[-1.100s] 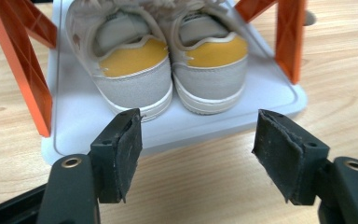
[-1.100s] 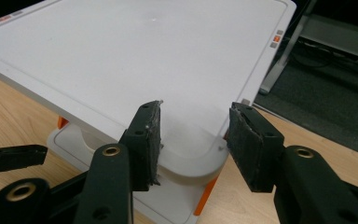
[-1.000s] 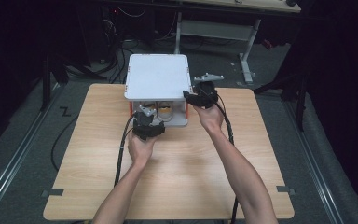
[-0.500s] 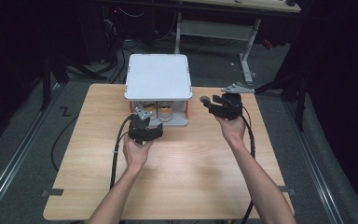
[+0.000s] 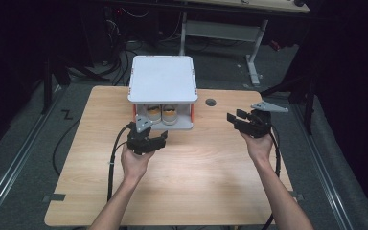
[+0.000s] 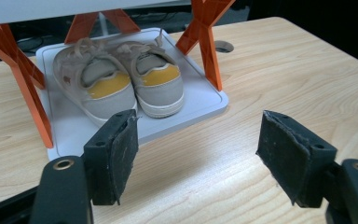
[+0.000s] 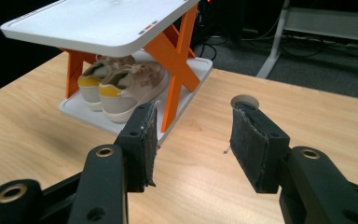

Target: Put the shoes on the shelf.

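A white two-shelf rack (image 5: 162,79) on orange crossed legs stands at the far middle of the wooden table (image 5: 196,187). A pair of beige shoes with yellow insoles (image 5: 162,113) sits heels outward on its lower shelf (image 6: 200,100). My left gripper (image 5: 159,139) hovers just in front of the rack, and the shoes (image 6: 121,88) lie beyond its jaws. My right gripper (image 5: 234,120) is off to the right, aimed back at the rack (image 7: 98,23) and shoes (image 7: 116,88). Both grippers (image 6: 198,126) (image 7: 193,109) are open, have just been opening further, and have nothing between their jaws.
A round cable hole (image 5: 211,102) is set into the table right of the rack. Black cables trail from both grippers over the table's near edge. Behind the table, a metal desk frame (image 5: 254,52) and loose cables stand on the dark floor.
My right gripper has swung away from the rack's right side, out to the right and slightly nearer the person. The left gripper has drawn back a little from the rack front.
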